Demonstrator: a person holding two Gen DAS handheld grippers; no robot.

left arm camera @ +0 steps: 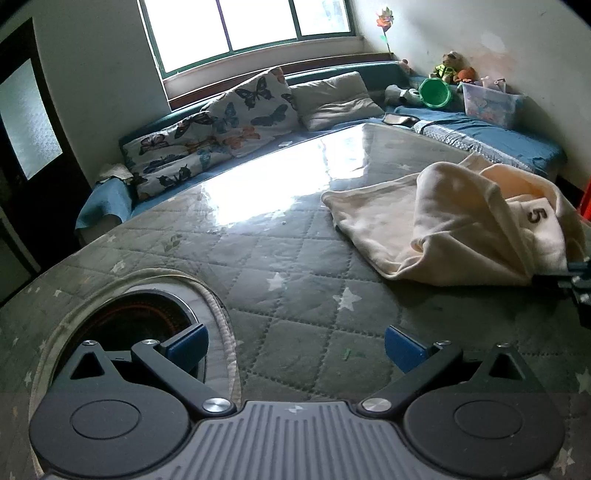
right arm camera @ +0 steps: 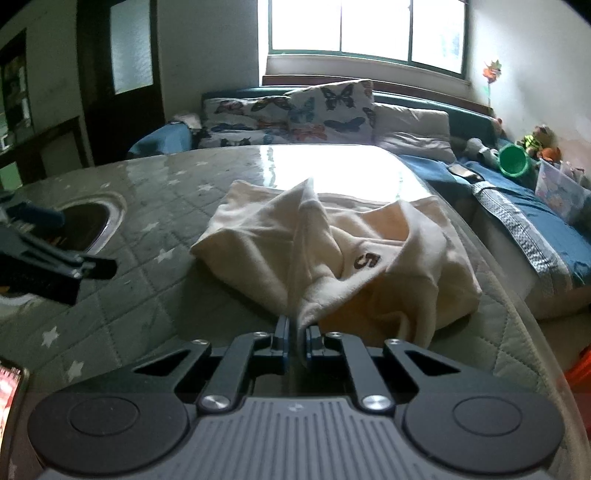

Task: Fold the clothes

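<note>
We see a bright green-framed window [right arm camera: 365,33] in a white wall [left arm camera: 480,33], above a blue sofa [left arm camera: 509,142] bearing butterfly cushions [left arm camera: 236,114]. A dark door [right arm camera: 122,74] stands left. Daylight glares off the quilted, star-patterned counter [left arm camera: 288,280].

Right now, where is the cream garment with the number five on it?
The cream garment lies bunched on the quilted table cover, centre of the right wrist view. Its near edge is pinched in the right tool, with the blue bed to its right.
</note>
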